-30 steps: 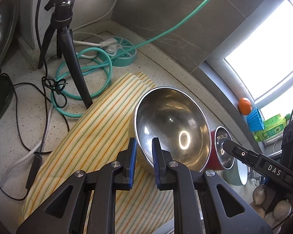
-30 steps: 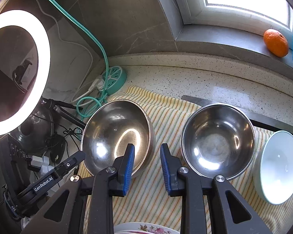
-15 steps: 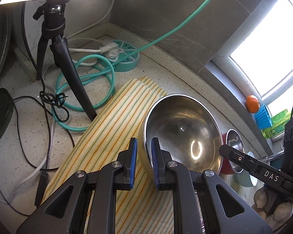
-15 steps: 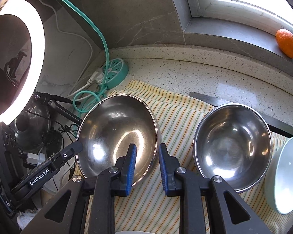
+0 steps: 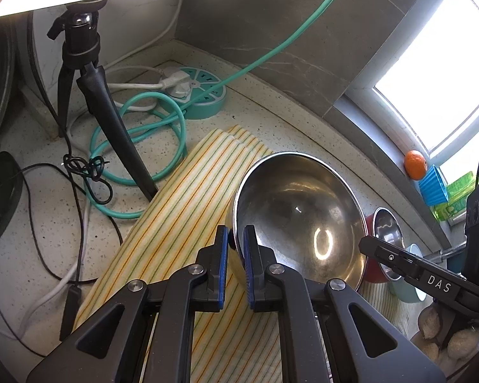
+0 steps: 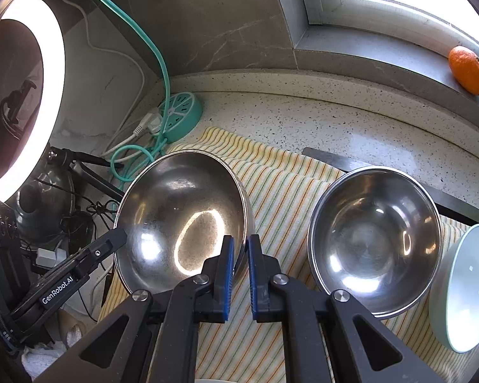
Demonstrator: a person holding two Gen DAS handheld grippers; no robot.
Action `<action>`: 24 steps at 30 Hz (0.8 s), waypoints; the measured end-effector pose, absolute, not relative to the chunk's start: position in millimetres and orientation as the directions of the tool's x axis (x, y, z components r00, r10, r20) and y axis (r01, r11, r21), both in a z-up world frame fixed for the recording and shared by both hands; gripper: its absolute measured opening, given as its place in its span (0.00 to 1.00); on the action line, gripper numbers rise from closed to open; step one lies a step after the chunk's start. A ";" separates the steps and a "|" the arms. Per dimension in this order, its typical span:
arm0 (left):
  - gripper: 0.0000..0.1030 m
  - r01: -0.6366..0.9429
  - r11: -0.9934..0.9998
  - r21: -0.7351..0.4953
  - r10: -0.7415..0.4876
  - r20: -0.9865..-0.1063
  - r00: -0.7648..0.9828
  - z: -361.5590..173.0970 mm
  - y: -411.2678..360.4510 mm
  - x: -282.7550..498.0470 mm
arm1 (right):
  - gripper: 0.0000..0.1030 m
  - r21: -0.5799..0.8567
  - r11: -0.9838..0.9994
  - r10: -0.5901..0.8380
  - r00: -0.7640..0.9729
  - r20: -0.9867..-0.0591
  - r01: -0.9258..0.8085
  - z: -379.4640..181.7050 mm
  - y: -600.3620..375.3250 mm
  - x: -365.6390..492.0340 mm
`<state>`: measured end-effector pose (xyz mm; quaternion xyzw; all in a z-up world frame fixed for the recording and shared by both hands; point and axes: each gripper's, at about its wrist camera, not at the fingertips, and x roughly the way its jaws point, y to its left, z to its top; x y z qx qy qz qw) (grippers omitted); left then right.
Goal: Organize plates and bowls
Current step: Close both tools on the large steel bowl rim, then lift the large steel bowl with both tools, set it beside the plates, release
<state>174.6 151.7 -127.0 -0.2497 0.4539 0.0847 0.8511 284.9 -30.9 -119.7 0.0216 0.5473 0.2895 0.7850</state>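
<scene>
A large steel bowl (image 5: 298, 214) is tilted above the striped cloth (image 5: 182, 217). My left gripper (image 5: 235, 261) is shut on its near rim. In the right wrist view the same large steel bowl (image 6: 178, 220) is held at its right rim by my right gripper (image 6: 240, 266), also shut on it. A second steel bowl (image 6: 375, 242) sits on the cloth (image 6: 281, 191) to the right, with a pale green bowl (image 6: 466, 290) beside it. In the left wrist view the second steel bowl (image 5: 388, 239) has a red outside.
A teal power strip (image 5: 198, 92) with coiled teal cable and a black tripod (image 5: 95, 95) stand left of the cloth. Loose black and white wires lie on the counter. An orange (image 6: 467, 70) sits on the window sill. A ring light (image 6: 25, 92) is at the left.
Both grippers have narrowed onto the large bowl's rim, one at each side. The bowl has tipped and come closer in both views.
</scene>
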 end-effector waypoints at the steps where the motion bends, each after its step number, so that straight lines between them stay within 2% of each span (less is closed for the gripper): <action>1: 0.08 -0.371 0.860 -0.350 -0.084 -0.814 0.574 -126.8 151.8 173.8 | 0.08 0.352 0.831 0.479 0.233 -0.847 -0.430 -119.2 -31.1 284.6; 24: 0.08 -0.357 0.864 -0.355 -0.101 -0.818 0.567 -120.5 142.9 136.8 | 0.08 0.331 0.813 0.467 0.197 -0.862 -0.479 -106.1 -43.7 244.6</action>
